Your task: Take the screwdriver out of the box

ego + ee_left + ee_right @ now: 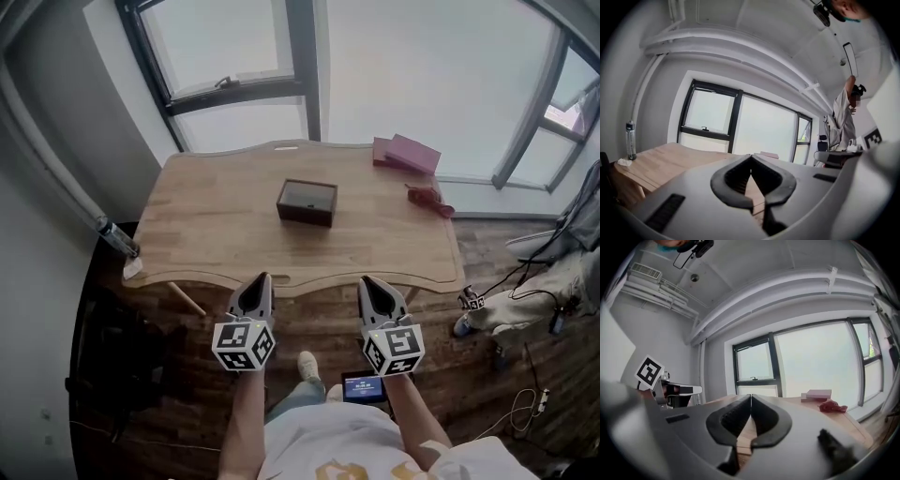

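A pink stack point(408, 153) and red cloth point(429, 200) lie on the wooden table point(206, 220).

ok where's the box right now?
Head view: the box sits near the middle of the wooden table, left of the red cloth and the pink books.

Hidden, cropped or too small from where I stand

The box point(307, 202) is too small and dark from my head view for me to tell what lies inside, and my left claw point(751, 157) and right claw point(750, 396) cover it with their own bodies in their views. The red thing point(429, 200) near the tabletop's point(206, 216) right edge is too small to name. A person point(511, 305) is cut off by the right edge.
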Tool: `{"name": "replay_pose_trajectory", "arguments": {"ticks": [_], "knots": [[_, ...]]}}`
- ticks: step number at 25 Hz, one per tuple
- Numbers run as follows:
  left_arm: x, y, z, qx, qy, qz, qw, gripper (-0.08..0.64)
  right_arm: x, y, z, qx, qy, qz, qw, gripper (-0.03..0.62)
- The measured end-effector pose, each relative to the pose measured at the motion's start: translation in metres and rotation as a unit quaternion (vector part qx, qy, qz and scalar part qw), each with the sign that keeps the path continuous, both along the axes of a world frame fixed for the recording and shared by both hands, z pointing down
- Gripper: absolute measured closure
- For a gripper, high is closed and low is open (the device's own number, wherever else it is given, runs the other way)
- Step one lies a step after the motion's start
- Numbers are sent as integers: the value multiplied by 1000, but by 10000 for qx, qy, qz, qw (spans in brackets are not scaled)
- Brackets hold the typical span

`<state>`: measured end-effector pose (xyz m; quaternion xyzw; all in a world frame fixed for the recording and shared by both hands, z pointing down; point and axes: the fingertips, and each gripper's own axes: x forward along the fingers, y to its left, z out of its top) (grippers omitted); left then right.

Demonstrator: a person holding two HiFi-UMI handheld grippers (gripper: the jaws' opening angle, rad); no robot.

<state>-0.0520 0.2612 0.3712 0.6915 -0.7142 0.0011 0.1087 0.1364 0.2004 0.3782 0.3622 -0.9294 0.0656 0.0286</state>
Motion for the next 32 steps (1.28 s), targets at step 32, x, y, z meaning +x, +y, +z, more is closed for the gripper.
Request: {"name": "replay_pose_trajectory", "arguments": {"ticks": [32], "knots": [[-144, -345, 81, -631, -567, 780, 9933, 548, -136, -323, 75, -673, 580, 842, 9925, 560]]}}
